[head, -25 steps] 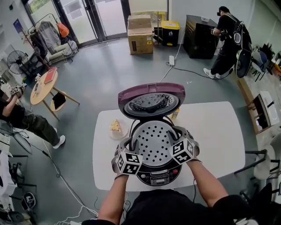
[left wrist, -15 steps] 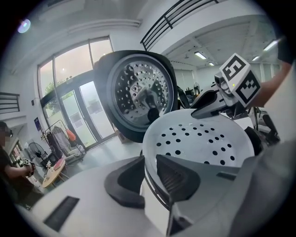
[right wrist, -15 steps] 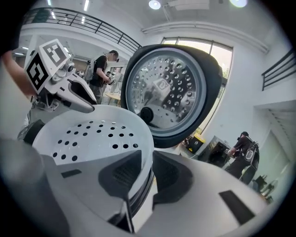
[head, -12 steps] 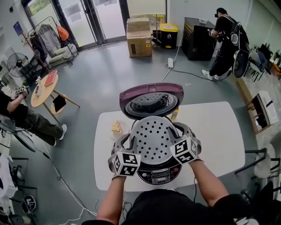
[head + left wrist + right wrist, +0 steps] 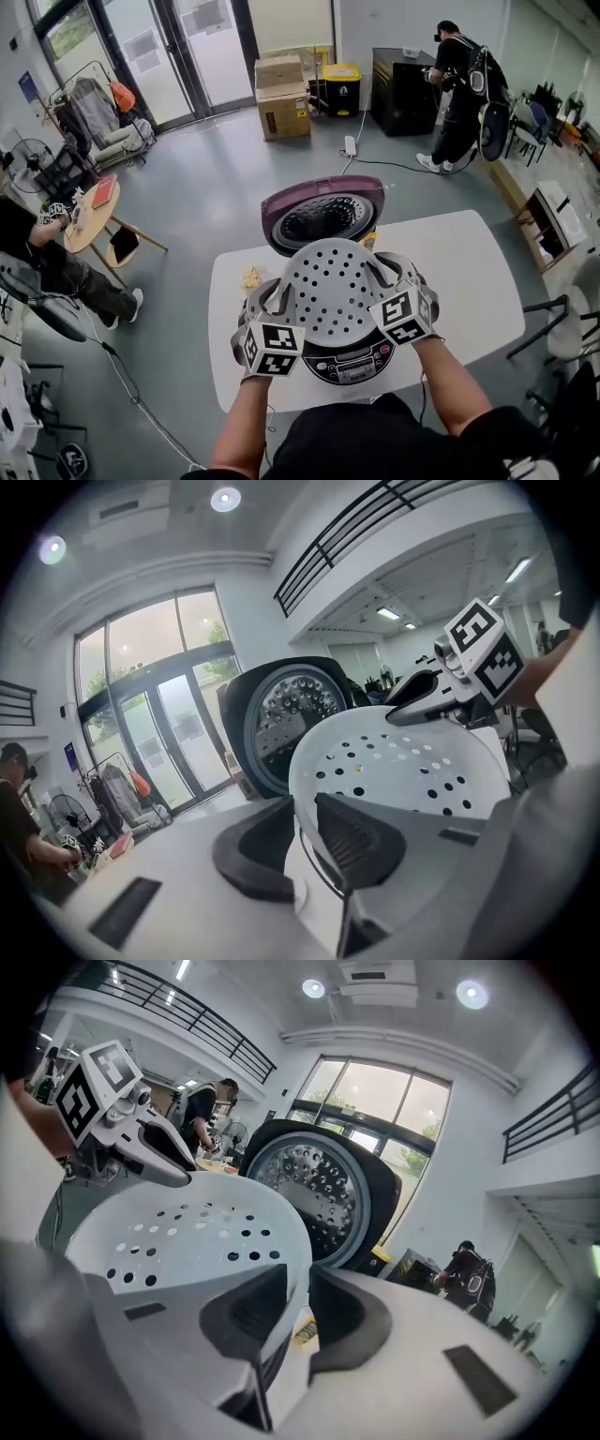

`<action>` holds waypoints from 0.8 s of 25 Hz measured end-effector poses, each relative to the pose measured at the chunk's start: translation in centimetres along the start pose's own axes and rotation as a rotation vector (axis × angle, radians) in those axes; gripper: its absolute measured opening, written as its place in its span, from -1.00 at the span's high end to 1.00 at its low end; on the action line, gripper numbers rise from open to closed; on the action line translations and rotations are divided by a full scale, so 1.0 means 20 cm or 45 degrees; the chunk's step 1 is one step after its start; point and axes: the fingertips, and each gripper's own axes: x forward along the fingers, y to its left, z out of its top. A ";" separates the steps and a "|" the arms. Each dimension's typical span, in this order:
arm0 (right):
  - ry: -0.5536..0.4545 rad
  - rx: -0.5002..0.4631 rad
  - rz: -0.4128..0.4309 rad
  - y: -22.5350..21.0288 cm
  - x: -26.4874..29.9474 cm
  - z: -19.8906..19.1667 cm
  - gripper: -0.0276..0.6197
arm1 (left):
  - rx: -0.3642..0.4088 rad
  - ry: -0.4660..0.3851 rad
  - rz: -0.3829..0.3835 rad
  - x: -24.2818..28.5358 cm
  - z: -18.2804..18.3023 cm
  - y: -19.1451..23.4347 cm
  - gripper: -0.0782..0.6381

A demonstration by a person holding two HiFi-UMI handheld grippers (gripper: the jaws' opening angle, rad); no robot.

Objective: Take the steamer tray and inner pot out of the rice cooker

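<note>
The white perforated steamer tray (image 5: 330, 291) hangs in the air above the rice cooker (image 5: 354, 360), held level between both grippers. My left gripper (image 5: 277, 298) is shut on the tray's left rim (image 5: 302, 803). My right gripper (image 5: 384, 277) is shut on its right rim (image 5: 298, 1290). The cooker's purple lid (image 5: 323, 214) stands open behind the tray. From the left gripper view the lid's dimpled inner plate (image 5: 286, 719) shows beyond the tray (image 5: 403, 771), and the right gripper view shows the tray (image 5: 202, 1237) and the plate (image 5: 314, 1194). The tray hides the inner pot.
The cooker stands on a white table (image 5: 469, 281) with a small dish of yellow food (image 5: 250, 279) at its left. A yellow packet (image 5: 305, 1333) lies behind the cooker. A person (image 5: 459, 89) stands far off by a black cabinet; another (image 5: 37, 253) sits at left.
Both grippers have risen together with the steamer tray, lifting it out of the cooker's mouth until it hangs above the body. The control panel now shows below the tray.
</note>
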 end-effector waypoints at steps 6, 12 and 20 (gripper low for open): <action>0.027 0.017 -0.039 -0.05 -0.09 -0.05 0.68 | 0.034 -0.013 -0.024 -0.01 0.07 -0.07 0.56; -0.001 0.006 -0.005 -0.23 -0.13 -0.16 0.68 | 0.015 0.012 0.015 0.08 0.17 -0.23 0.56; -0.028 -0.018 0.003 -0.58 -0.23 -0.38 0.68 | -0.003 0.032 0.052 0.24 0.41 -0.54 0.57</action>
